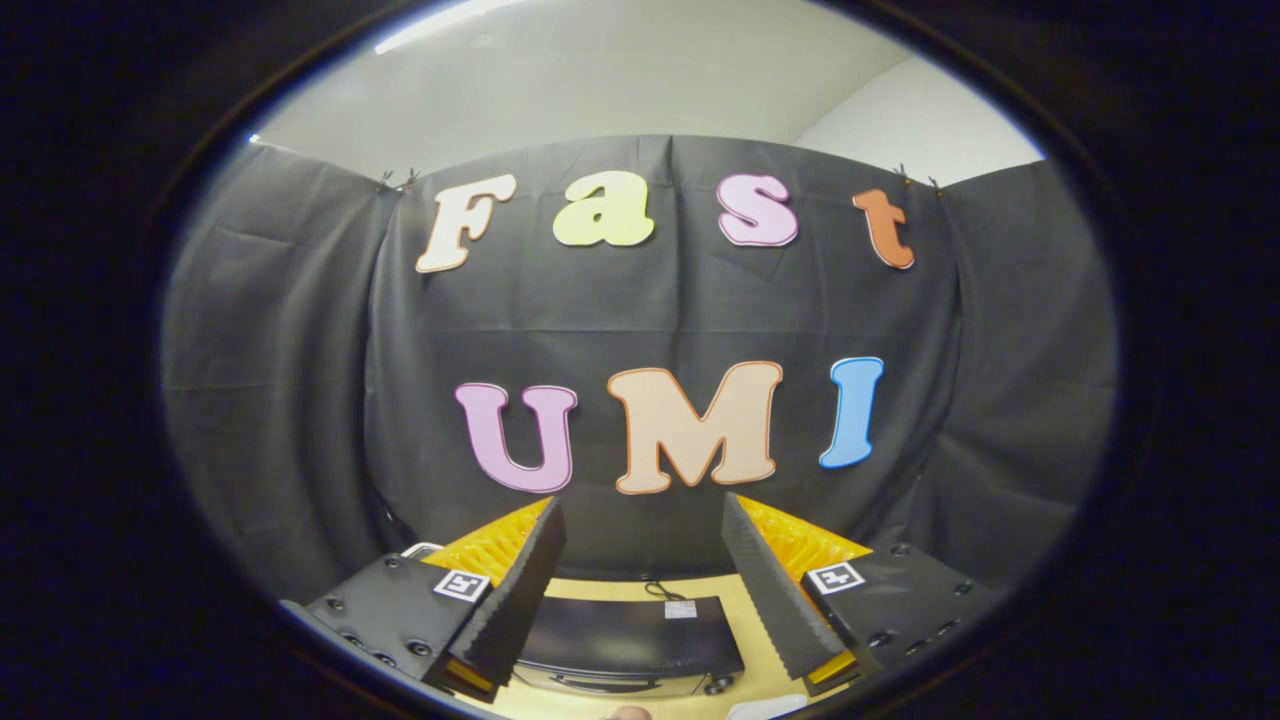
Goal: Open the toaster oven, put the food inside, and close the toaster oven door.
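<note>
My gripper (640, 520) is held high above the table with its two fingers spread wide apart and nothing between them. Below, seen in the gap between the fingers, sits the black toaster oven (630, 635) on the wooden table (745, 610). I look down on the oven's dark top; its front edge with a knob (713, 686) shows at the near side. The door's state cannot be told from here. A small rounded piece, perhaps the food (630, 712), peeks in just in front of the oven.
A white plate rim (420, 549) shows behind the left finger. A pale object (765, 708) lies on the table near the right finger's base. The black cloth wall stands close behind the table. A cable (660, 590) trails behind the oven.
</note>
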Motion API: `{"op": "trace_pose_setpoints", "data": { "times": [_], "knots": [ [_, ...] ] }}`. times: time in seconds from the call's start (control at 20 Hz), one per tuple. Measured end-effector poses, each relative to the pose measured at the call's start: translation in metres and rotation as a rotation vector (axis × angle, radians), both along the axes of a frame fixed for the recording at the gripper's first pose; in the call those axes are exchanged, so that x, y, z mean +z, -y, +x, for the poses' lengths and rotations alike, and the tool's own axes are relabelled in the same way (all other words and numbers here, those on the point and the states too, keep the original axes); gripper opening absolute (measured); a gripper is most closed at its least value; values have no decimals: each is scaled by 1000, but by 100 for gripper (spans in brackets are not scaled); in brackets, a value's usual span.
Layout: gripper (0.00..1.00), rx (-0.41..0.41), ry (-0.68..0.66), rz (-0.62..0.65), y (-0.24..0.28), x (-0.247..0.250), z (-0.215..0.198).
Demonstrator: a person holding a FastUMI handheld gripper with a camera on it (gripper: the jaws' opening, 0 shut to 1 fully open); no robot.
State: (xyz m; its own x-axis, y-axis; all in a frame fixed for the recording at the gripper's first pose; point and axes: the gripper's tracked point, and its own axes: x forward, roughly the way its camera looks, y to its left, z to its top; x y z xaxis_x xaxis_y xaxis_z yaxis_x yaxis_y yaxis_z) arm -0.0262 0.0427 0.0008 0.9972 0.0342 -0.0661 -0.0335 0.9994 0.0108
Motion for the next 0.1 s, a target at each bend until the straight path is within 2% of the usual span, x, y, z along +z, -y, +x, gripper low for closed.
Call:
{"op": "trace_pose_setpoints", "data": {
  "times": [0.1],
  "knots": [
    [99,-1,-6,3,3,-1,0]
  ]
}}
